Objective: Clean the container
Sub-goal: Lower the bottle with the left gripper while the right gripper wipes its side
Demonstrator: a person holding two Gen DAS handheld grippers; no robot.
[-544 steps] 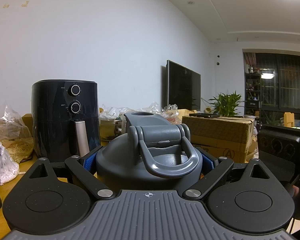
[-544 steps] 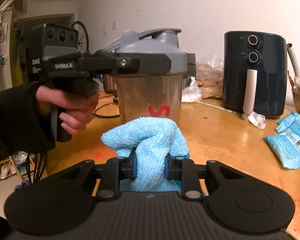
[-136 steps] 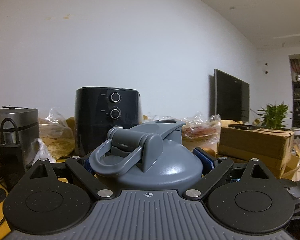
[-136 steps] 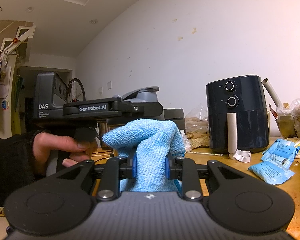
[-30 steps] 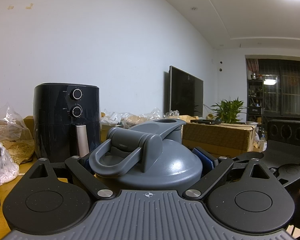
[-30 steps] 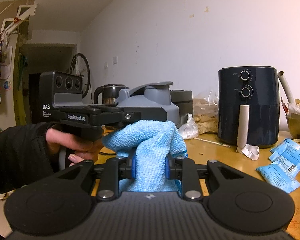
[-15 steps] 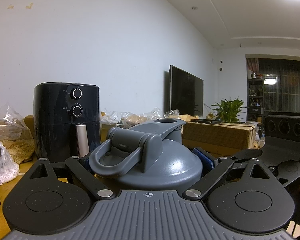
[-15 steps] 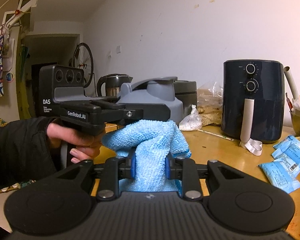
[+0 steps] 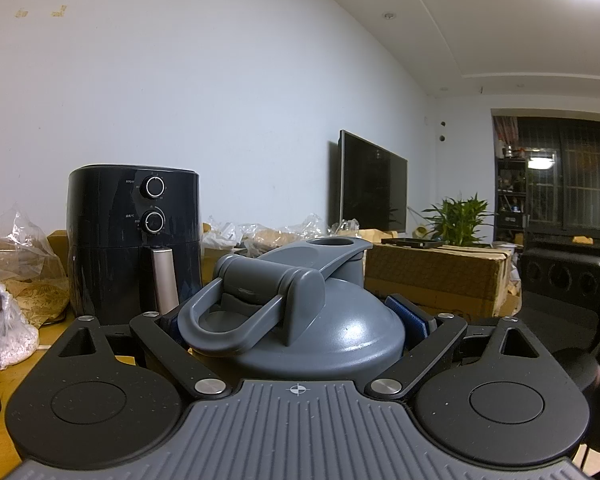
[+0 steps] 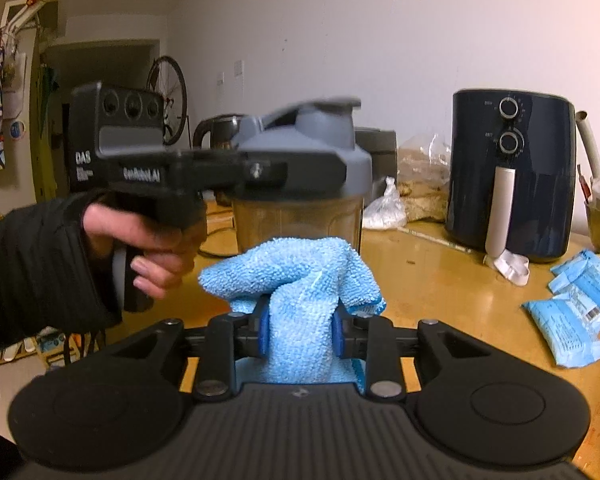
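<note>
Bare table point(image 10: 440, 280) between container point(image 10: 300, 216) and air fryer point(image 10: 508, 176).

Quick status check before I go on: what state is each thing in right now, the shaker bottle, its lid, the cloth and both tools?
Translucent brown shaker bottle: upright, held at its lid.
Grey plastic lid: on the bottle, flip cap raised off the spout, carry loop folded down.
Fluffy blue microfibre cloth: bunched, clamped, just short of the bottle.
Left tool: shut on the lid.
Right tool: shut on the cloth.
</note>
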